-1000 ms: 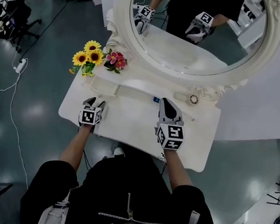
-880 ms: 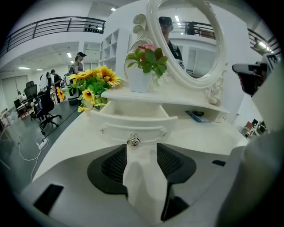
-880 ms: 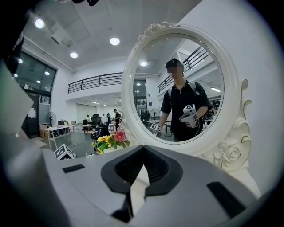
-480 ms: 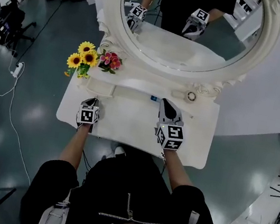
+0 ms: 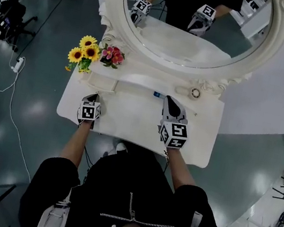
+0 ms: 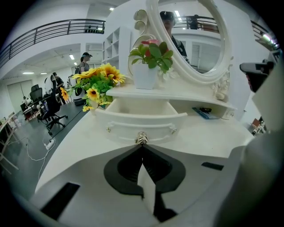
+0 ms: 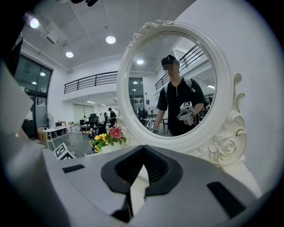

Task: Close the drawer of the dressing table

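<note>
The white dressing table [image 5: 129,121] has one small drawer [image 5: 101,83] pulled out at its left, under the shelf. In the left gripper view the drawer front [image 6: 126,125] faces me with a sparkling knob [image 6: 141,138] at its middle. My left gripper [image 6: 142,145] is shut, its tips meeting right at the knob with nothing between them; whether they touch it I cannot tell. In the head view this left gripper [image 5: 92,96] sits just in front of the drawer. My right gripper [image 5: 169,100] rests over the tabletop's middle, shut and empty, pointing at the oval mirror [image 7: 171,84].
Sunflowers [image 5: 84,54] and a pot of pink flowers [image 5: 112,55] stand on the shelf above the drawer. A blue flat item [image 5: 158,94] and a small round object [image 5: 194,93] lie further right. A white wall runs along the right; office chairs stand at far left.
The left gripper's jaws have gone from spread wide to shut, staying in front of the drawer. The right gripper has kept its place.
</note>
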